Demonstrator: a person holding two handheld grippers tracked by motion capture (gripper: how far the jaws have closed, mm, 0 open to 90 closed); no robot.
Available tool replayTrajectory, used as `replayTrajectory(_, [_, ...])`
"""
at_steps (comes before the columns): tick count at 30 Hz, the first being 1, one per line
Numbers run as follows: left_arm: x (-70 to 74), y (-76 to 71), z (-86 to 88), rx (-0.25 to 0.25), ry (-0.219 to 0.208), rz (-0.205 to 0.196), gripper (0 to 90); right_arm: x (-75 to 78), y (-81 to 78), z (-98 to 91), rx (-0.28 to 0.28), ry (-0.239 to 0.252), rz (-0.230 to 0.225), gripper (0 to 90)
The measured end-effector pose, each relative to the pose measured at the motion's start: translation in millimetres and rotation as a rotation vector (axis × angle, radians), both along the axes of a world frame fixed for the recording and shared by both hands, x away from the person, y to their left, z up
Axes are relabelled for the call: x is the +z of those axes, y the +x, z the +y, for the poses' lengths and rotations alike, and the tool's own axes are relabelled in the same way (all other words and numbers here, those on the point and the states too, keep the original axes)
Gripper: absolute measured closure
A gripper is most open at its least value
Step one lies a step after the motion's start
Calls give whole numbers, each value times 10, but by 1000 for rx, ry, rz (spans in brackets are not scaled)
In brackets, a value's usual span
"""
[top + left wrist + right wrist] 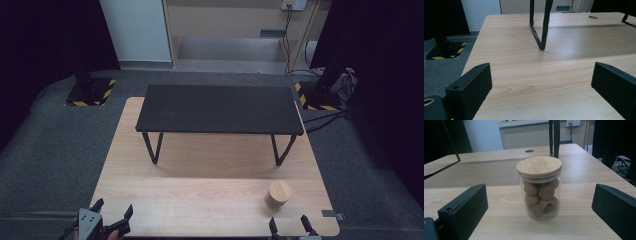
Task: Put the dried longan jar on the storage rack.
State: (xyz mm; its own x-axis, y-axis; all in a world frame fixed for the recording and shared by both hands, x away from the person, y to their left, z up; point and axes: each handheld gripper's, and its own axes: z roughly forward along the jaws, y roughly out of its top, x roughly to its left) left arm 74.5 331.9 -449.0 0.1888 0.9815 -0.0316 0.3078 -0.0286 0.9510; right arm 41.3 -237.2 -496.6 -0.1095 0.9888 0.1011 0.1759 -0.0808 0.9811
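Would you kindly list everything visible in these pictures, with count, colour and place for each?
Table: one, light wood, centre of the floor.
Raised shelf: one, black, on thin legs, on the table's far half.
Jar: one, clear glass with a wooden lid, upright on the table's near right, holding brown balls.
Floor stands: two, black with yellow-black striped bases, beyond the table at left and right.
Left claw: one, black, open, at the near left edge.
Right claw: one, black, open, just before the jar.
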Motion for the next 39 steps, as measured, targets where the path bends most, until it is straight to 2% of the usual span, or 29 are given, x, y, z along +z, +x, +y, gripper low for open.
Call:
replayTrajectory(13, [-7, -12, 2, -4, -4, 0, 20, 28, 89, 48, 5, -18, 14, 7])
replayTrajectory(23, [-4, -7, 5, -7, -5, 3, 21, 85, 380, 109, 0, -37, 67, 13])
replayTrajectory(27, [-7, -8, 8, -3, -6, 1, 21, 175, 589, 155, -12, -56, 131, 18])
replayTrajectory(28, [-7, -8, 8, -3, -6, 1, 21, 175, 589, 155, -12, -56, 131, 18])
replayTrajectory(29, [-7, -9, 11, -2, -5, 1, 21, 188, 670, 150, -9, -55, 147, 22])
replayTrajectory(32, [-11, -15, 23, 6, -7, 0, 22, 205, 777, 157, -14, -56, 171, 29])
replayTrajectory(39, [-14, -20, 44, 16, -8, 3, 22, 220, 917, 168, -18, -52, 203, 85])
